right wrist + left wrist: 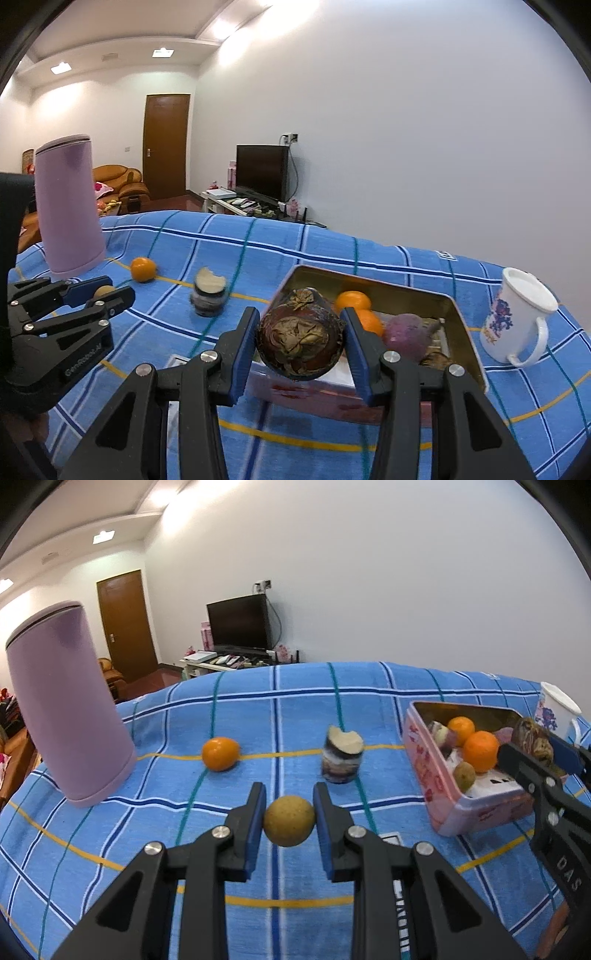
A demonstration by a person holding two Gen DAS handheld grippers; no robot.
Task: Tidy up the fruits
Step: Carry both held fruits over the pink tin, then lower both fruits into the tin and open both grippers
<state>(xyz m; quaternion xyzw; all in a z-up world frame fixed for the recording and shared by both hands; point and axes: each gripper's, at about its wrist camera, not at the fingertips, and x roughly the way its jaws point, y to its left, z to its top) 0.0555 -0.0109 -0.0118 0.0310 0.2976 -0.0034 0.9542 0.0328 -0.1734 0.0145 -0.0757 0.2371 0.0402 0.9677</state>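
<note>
My left gripper (289,821) is shut on a small round tan fruit (289,820), held above the blue checked cloth; it also shows in the right wrist view (101,291). My right gripper (300,332) is shut on a dark brown mangosteen (300,334), held over the near end of the pink tin (314,395); it also shows in the left wrist view (535,740). The pink tin (436,782) holds two oranges (480,750), a small tan fruit (464,774) and a purple fruit (406,330). A loose orange (220,753) and a cut dark fruit piece (341,758) lie on the cloth.
A tall lilac canister (66,705) stands at the left of the table. A white mug (517,317) stands right of the tin. The table's far edge drops to a room with a TV (240,622) and a sofa (122,186).
</note>
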